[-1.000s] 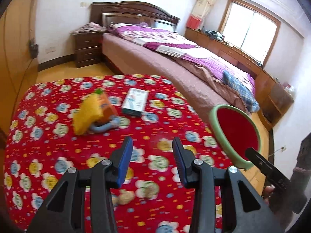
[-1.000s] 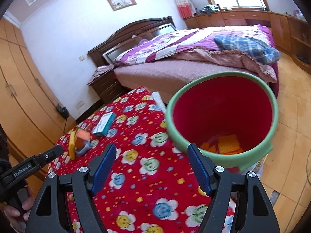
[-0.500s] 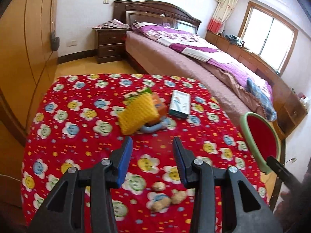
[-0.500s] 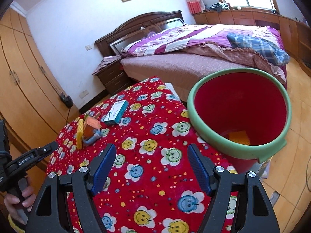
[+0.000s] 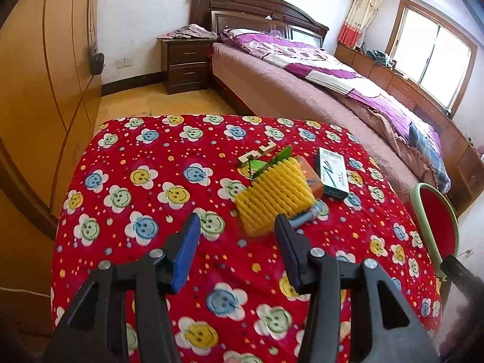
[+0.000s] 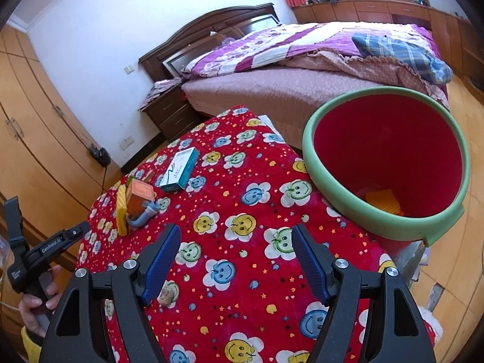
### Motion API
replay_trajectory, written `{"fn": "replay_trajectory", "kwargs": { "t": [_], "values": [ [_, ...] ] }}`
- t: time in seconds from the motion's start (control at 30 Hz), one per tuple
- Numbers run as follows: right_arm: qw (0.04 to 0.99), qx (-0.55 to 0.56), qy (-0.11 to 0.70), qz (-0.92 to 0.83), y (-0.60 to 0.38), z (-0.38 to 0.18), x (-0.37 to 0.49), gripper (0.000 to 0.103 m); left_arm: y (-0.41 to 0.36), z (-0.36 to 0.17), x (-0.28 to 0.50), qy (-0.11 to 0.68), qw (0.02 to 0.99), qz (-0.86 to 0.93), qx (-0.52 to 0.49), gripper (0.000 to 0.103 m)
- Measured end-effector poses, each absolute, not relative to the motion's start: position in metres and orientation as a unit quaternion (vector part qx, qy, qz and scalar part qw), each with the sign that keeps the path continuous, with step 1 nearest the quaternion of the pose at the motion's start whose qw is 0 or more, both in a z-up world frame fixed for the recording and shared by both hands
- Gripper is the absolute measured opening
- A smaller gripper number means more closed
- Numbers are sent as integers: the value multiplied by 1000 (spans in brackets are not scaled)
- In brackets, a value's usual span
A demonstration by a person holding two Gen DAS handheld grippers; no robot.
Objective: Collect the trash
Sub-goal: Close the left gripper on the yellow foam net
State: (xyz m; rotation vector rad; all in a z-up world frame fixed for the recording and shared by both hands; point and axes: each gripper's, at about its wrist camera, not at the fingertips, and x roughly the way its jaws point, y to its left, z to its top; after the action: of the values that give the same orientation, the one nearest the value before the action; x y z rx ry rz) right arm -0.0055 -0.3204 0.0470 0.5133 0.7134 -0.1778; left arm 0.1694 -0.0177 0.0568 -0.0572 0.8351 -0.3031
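Observation:
A yellow knobbly pad (image 5: 273, 195) leans on an orange carton (image 6: 138, 196) with a grey-blue curved piece (image 6: 144, 216) on the red flowered table (image 5: 145, 181). A teal-and-white box (image 5: 332, 176) lies just right of them. My left gripper (image 5: 237, 252) is open and empty, just short of the yellow pad. My right gripper (image 6: 237, 264) is open and empty over the table, left of the red bin with a green rim (image 6: 390, 163), which holds orange and yellow scraps (image 6: 382, 201). A brown nut-like scrap (image 6: 168, 295) lies by the right gripper's left finger.
A small wooden block and a green piece (image 5: 257, 155) lie behind the yellow pad. A bed (image 5: 317, 84) stands beyond the table, a nightstand (image 5: 187, 63) at its head, wooden wardrobes (image 5: 39, 90) on the left. The bin also shows in the left wrist view (image 5: 435, 224).
My left gripper has swung left and closer to the yellow pad, which now sits just ahead of the fingers. My right gripper has drawn back from the bin, showing more of the table.

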Motion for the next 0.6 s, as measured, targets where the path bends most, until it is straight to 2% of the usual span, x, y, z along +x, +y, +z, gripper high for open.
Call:
{"fn": "replay_trajectory", "kwargs": {
  "t": [0.33,0.4,0.6],
  "values": [
    [893,241,367,-101,-317,33,4,76,-27,42,195,414,881,-211,-87,52],
    [892,240,368,-104,-317,31,5,76,-34,42,200,415,881,-209,-89,56],
    [888,247,374,-104,-320,25,8,76,-53,27,221,438,876,-187,-77,56]
  ]
}}
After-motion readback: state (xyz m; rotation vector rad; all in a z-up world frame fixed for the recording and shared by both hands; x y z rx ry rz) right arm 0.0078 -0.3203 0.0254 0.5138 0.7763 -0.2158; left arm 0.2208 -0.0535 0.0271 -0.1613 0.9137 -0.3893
